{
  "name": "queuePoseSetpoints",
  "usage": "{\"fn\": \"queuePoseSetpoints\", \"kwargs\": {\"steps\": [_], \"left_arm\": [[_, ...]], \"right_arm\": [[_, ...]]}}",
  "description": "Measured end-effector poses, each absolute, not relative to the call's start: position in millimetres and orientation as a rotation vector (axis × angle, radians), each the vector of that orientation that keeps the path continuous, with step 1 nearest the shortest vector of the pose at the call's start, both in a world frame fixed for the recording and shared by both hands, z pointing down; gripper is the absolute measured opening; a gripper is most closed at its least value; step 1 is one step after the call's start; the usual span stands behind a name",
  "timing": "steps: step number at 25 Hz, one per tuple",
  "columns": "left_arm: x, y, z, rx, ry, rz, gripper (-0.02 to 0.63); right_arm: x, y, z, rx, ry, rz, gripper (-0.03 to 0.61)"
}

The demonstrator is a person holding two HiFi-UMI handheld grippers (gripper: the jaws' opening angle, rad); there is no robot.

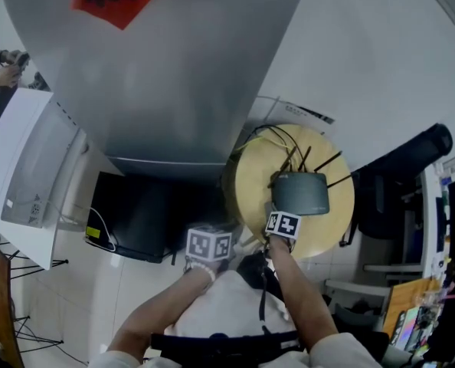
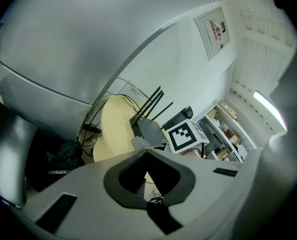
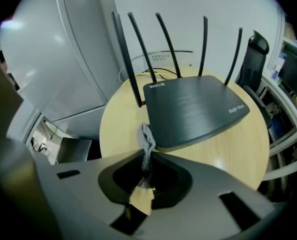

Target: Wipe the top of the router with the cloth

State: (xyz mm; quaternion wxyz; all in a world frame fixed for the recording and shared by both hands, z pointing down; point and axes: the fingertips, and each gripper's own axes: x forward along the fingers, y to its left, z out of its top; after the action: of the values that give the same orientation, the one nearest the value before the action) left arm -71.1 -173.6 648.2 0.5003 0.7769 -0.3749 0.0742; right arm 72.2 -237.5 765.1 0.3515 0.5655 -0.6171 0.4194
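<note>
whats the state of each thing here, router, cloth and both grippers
router, flat on the table, top bare
cloth, bunched, pinched in the right gripper's jaws, at the router's near corner
right gripper, shut on cloth
left gripper, shut, empty

Your router (image 3: 196, 111) is dark matt plastic, its top finely brushed in lines. The cloth (image 3: 147, 141) looks soft, grey and crumpled. The table (image 3: 121, 126) is pale, smooth wood with a faint sheen. Your right gripper (image 3: 147, 170) has a matt grey plastic shell
</note>
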Motion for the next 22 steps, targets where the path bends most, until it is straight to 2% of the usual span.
{"fn": "queuePoseSetpoints", "kwargs": {"steps": [16,22], "left_arm": [[-44.6,-146.8,653.9,1.894,-0.873,0.222,-0.003],[-12.7,-154.9,640.8,1.938,-0.917,0.233,-0.003]], "right_arm": [[139.9,-199.5,764.5,1.531,-1.574,1.041,0.043],[165.0,-189.4,721.3,1.529,-1.751,1.1,0.043]]}}
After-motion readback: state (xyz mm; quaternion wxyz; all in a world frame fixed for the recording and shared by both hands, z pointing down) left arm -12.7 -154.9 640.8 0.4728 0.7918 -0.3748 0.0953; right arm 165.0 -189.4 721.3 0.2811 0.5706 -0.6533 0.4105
